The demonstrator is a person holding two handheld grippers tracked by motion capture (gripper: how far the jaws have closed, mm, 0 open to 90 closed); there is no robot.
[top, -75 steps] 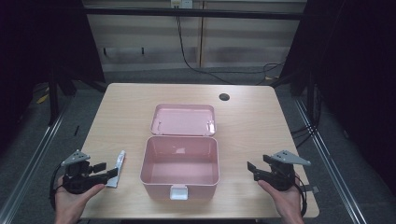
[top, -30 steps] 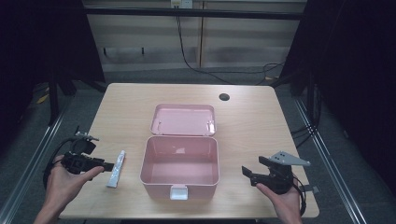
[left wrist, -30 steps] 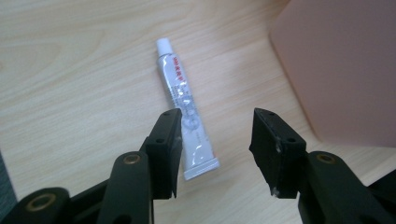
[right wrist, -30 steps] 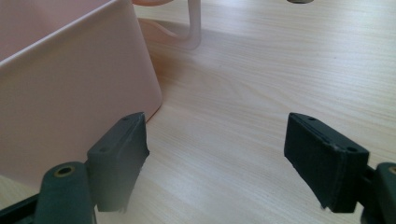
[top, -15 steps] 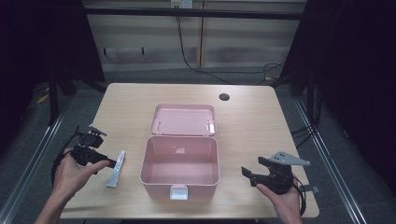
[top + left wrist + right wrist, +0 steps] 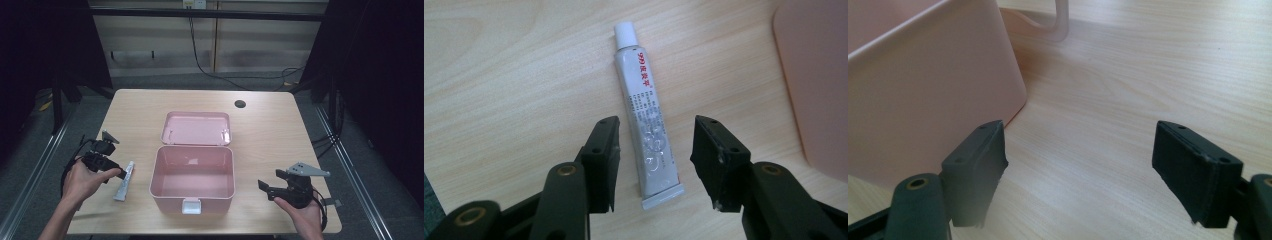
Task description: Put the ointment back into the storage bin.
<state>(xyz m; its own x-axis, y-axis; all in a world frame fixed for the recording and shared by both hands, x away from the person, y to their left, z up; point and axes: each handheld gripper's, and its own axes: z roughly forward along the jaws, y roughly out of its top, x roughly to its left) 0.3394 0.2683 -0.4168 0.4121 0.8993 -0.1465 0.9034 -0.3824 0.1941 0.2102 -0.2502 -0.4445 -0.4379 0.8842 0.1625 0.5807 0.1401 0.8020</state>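
Note:
A white tube (image 6: 646, 125) with a white cap and red print lies flat on the wooden table, left of the pink box (image 6: 155, 172); in the high view the tube (image 6: 124, 181) points away from the person. My left gripper (image 6: 654, 160) is open, and its two black jaws straddle the crimped end of the tube without touching it. In the high view the left gripper (image 6: 115, 170) sits just left of the tube. My right gripper (image 6: 265, 189) is held right of the box, open, with bare table between its jaws (image 6: 1083, 175).
The pink box is open and empty, its lid (image 6: 196, 128) lying back flat behind it and a white latch (image 6: 190, 205) at its front. A dark round hole (image 6: 240, 104) sits at the table's far side. The box wall (image 6: 923, 85) stands close to the right gripper's left jaw.
My left hand has moved up the table's left side and then right, bringing its jaws over the tube's end. The right gripper has stayed where it was.

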